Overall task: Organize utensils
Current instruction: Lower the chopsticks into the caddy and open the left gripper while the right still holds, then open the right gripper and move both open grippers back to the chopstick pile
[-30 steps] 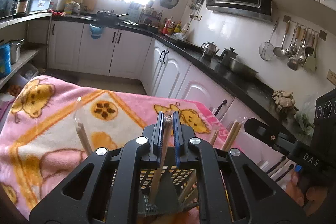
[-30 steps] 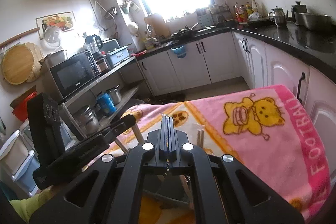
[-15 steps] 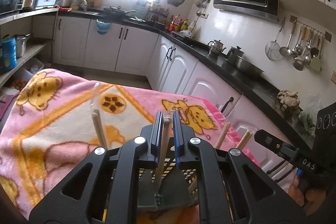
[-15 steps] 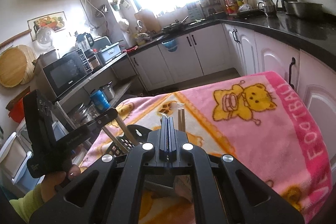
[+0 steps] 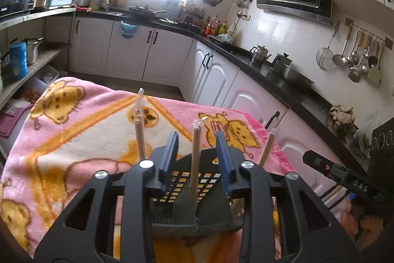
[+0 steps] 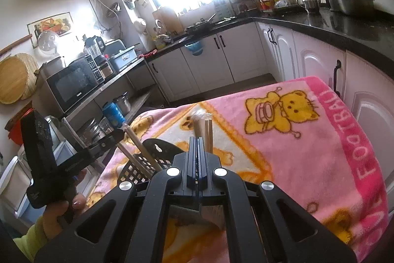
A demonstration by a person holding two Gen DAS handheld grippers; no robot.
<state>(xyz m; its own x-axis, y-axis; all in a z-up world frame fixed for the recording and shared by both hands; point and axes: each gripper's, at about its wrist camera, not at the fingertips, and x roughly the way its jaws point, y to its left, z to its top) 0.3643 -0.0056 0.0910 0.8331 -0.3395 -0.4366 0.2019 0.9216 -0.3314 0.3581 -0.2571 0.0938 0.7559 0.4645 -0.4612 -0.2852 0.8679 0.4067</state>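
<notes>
Left claw (image 5: pixel 197 157) is spread wide, straddling a wrapped wooden chopstick pair (image 5: pixel 195 159) that stands upright in the dark slotted plastic utensil holder (image 5: pixel 182 199), lower centre of frame. Two more wrapped pairs (image 5: pixel 139 132) stand left and right. Right claw (image 6: pixel 197 159) is pressed together, gripping nothing visible. No loose utensils visible on the pink cartoon blanket (image 6: pixel 307 144); looks near finished.

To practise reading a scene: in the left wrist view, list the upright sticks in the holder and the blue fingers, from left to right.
Left wrapped chopsticks → left blue finger → middle wrapped chopsticks → right blue finger → right wrapped chopsticks.
</notes>
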